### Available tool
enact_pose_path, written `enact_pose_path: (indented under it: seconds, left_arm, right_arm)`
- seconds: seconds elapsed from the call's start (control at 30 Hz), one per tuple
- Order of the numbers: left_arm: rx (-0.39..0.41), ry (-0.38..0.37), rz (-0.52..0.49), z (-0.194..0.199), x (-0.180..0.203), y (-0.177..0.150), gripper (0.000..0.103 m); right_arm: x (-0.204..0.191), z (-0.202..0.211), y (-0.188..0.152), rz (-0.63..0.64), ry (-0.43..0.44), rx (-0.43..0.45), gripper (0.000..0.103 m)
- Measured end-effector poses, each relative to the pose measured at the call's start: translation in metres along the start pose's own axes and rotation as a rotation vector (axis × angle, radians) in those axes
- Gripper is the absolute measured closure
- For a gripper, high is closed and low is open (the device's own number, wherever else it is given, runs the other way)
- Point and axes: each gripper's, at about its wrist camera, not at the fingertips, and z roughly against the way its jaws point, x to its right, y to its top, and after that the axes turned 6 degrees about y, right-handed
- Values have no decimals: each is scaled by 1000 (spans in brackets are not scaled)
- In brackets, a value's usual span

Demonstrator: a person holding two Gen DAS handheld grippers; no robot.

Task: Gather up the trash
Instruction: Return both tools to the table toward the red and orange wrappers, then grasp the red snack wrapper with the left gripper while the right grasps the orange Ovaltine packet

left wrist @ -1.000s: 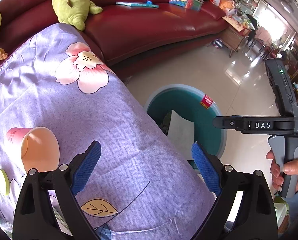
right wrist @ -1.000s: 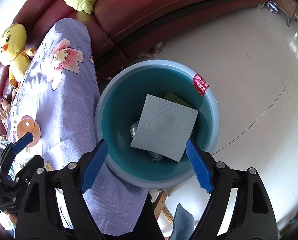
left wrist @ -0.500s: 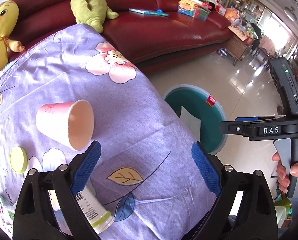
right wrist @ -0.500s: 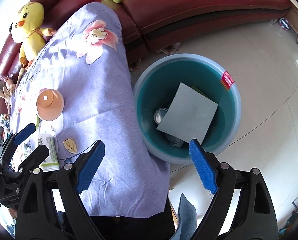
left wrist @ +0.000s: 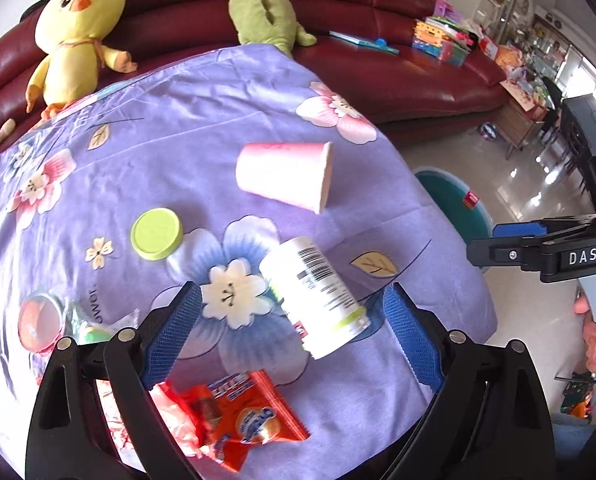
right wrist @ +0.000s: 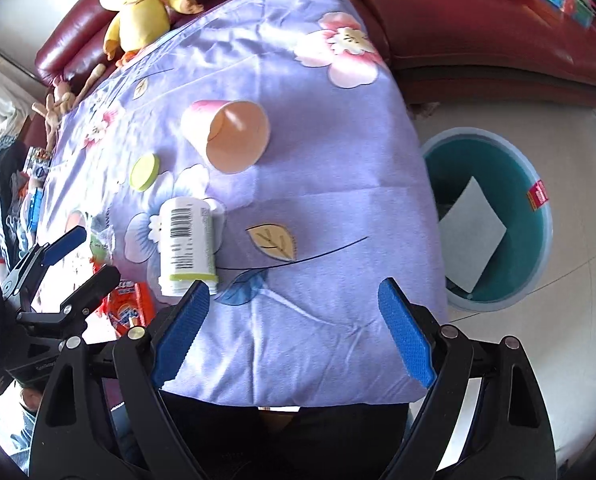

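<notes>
We hold both grippers over the lilac floral tablecloth (left wrist: 226, 120) – left gripper (left wrist: 294, 336) spread wide, nothing pinched; right gripper (right wrist: 294, 328) likewise spread, empty. Trash lies loose on the cloth: a pink paper cup (left wrist: 286, 178) on its side, a white cylindrical plastic bottle with barcode (left wrist: 317, 292) lying flat, a flat lime-green round lid (left wrist: 156, 233), a crinkly red foil snack wrapper (left wrist: 238, 416). The round teal plastic bin (right wrist: 537, 168) sits on the glossy floor beside the table – a grey square sheet (right wrist: 471, 234) inside.
</notes>
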Motion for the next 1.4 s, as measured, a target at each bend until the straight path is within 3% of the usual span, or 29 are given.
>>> enact_pose_path:
  seconds: [0.33,0.57,0.83,1.07,1.1,1.13,1.2,1.4]
  left_arm:
    - [-50,121,117,14,-107,-68,11]
    - [-105,178,174,9,-158,-112,11]
    - [-152,184,222,-8,-184,-131,11]
    - [-155,183,221,-11,-190,-134,10]
    - [-154,186,219,-11,-190,-134,8]
    - [-154,186,217,-12,-191,-134,6]
    - [-155,185,211,-13,-191,-134,5]
    - [-150,141,201,-11,-188,-128,5]
  right_arm:
    - [-107,-27,-11,176,64,-82,21]
    - [-156,-70,-25,237,106,-188,21]
    - [-162,-115,-36,195,108,-279,21]
    - [-169,-136,-40,210,90,-287,21]
    - [-171,-139,-40,220,86,-286,23]
    - [-172,-140,-39,230,80,-283,39]
    - [-173,-141,-37,238,86,-292,51]
    - [-165,-115,-13,210,116,-218,50]
